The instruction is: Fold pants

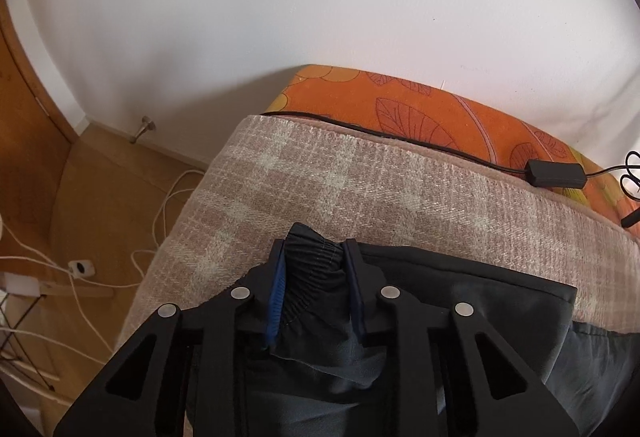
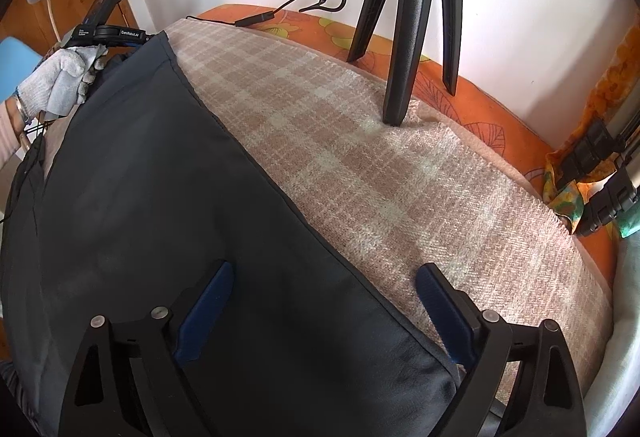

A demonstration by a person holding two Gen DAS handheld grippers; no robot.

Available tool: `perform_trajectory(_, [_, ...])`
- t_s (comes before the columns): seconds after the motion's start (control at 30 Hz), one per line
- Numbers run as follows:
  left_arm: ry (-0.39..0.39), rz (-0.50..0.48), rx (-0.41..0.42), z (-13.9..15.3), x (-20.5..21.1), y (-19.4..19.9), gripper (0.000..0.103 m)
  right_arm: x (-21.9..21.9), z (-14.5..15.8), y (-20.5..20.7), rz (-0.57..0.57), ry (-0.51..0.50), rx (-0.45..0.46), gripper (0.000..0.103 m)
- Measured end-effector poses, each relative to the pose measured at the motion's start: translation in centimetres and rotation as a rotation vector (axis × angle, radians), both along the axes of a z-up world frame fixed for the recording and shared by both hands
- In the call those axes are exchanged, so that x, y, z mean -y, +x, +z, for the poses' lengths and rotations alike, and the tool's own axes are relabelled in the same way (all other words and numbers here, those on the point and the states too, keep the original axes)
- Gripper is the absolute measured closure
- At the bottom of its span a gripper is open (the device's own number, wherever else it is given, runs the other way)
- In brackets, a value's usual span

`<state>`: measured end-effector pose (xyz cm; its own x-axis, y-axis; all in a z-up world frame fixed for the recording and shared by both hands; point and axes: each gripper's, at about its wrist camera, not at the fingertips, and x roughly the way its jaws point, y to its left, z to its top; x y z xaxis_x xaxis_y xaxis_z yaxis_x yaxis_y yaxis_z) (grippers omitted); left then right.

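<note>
Left tongs (image 1: pixel 314 265) angled downward, clamping pants (image 2: pixel 160 197) waistband | right tongs (image 2: pixel 324 301) spread wide, tilted down above hem

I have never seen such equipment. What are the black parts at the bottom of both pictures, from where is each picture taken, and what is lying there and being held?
No robot arm is here: a person holds a hand-held gripper in each hand, and each carries a camera looking along its two fingers.

The left-wrist picture shows the left gripper, its blue-padded fingers pinching the gathered elastic waistband of the dark slate-grey pants.

The right-wrist picture shows the right gripper wide open over the pants' other end, holding nothing. Far left there, the person's white-gloved hand holds the other tool.

The pants lie on a pink-and-cream checked blanket over an orange leaf-patterned sheet. A black tripod stands on the blanket.
</note>
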<state>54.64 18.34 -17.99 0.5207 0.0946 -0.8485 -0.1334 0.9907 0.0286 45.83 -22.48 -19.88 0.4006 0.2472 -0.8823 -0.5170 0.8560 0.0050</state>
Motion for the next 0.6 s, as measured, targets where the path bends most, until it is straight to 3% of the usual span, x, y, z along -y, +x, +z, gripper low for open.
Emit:
perform_trajectory(0.07, [-0.021, 0.007, 0.009, 0.3, -0.2, -0.2, 0.082, -0.1, 0.3, -0.4, 0.017, 0.01, 0.005, 0.032])
perform_trajectory(0.13, [-0.046, 0.026, 0.03, 0.7, -0.7, -0.5, 0.084, -0.5, 0.6, -0.9, 0.025, 0.013, 0.014, 0.064])
perform_trajectory(0.23, [-0.064, 0.042, 0.073, 1.7, -1.3, -1.2, 0.088, -0.7, 0.9, -1.2, 0.033, 0.033, 0.001, 0.094])
perform_trajectory(0.33, [-0.088, 0.055, 0.123, 3.4, -2.2, -2.3, 0.09, -0.4, 1.5, -2.1, 0.021, 0.025, 0.024, 0.102])
perform_trajectory(0.6, [-0.148, 0.069, 0.225, 7.6, -4.9, -6.5, 0.091, 0.9, 6.5, -5.7, -0.025, 0.109, 0.123, 0.103])
